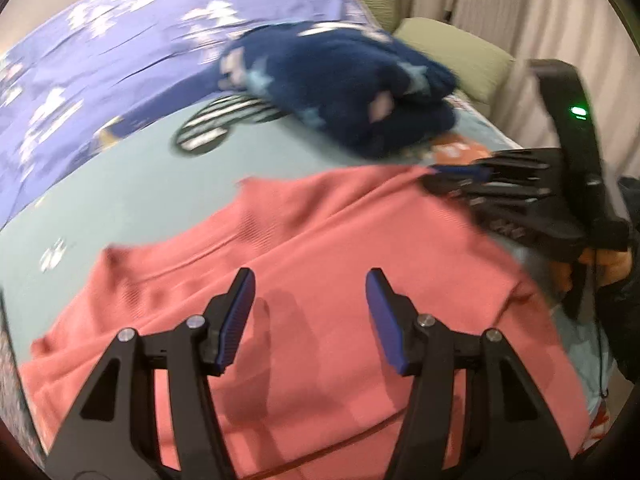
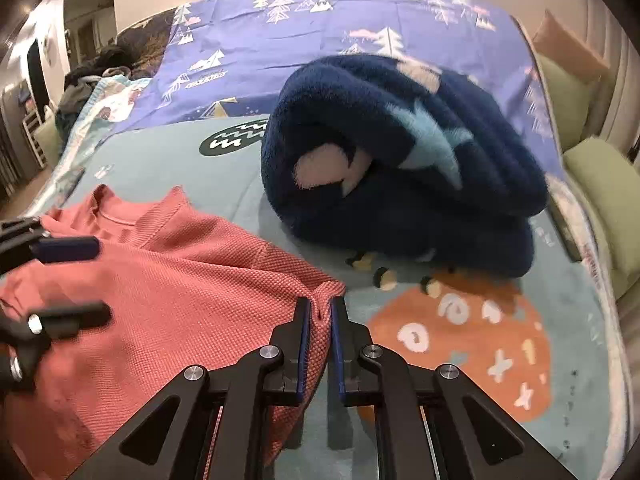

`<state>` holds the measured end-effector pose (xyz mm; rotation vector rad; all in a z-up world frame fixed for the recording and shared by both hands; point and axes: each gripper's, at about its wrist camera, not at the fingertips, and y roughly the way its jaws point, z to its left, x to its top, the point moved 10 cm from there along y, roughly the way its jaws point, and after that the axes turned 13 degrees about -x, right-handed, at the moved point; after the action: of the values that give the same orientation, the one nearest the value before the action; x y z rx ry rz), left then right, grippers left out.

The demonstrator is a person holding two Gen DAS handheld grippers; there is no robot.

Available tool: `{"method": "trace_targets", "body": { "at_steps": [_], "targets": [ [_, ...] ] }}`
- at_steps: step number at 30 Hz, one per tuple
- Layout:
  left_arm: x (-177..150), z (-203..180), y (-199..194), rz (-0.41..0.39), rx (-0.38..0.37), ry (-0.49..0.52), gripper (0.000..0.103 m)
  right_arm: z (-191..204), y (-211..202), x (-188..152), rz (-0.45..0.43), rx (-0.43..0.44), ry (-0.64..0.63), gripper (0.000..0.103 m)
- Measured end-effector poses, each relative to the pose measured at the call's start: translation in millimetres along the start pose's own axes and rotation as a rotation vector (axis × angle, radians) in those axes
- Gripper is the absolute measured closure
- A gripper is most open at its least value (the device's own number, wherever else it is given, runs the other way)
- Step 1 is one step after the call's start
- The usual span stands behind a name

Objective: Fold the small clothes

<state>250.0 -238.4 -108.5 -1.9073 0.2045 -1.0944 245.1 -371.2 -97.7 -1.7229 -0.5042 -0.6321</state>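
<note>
A salmon-pink knit top [image 1: 304,248] lies spread on the pale blue bedcover [image 1: 132,184]. My left gripper [image 1: 310,298] hovers over its middle, jaws open, nothing between them. In the right wrist view the same pink top [image 2: 168,280] fills the lower left, and my right gripper [image 2: 319,310] is shut on its right corner, the fabric pinched between the blue pads. The right gripper [image 1: 448,178] also shows at the top's far right edge in the left wrist view, held by a hand [image 1: 608,268]. The left gripper's fingers [image 2: 68,248] appear at the left edge of the right wrist view.
A rolled dark blue fleece blanket with pale stars [image 2: 404,168] lies just beyond the top. A purple sheet with white trees [image 2: 304,36] covers the far bed. Green cushions [image 2: 600,184] line the right edge. An orange printed circle [image 2: 468,340] marks the cover at right.
</note>
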Motion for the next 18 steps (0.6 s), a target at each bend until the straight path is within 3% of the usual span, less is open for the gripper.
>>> {"method": "trace_targets", "body": {
  "at_steps": [14, 18],
  "targets": [
    [-59.7, 110.0, -77.6, -0.081, 0.235, -0.245, 0.044, -6.3, -3.4, -2.4, -0.021, -0.081, -0.037, 0.088],
    [-79.5, 141.5, -105.4, -0.103, 0.301, -0.326, 0.037, -10.1, -10.8, -2.1, -0.025, -0.118, -0.043, 0.087]
  ]
}}
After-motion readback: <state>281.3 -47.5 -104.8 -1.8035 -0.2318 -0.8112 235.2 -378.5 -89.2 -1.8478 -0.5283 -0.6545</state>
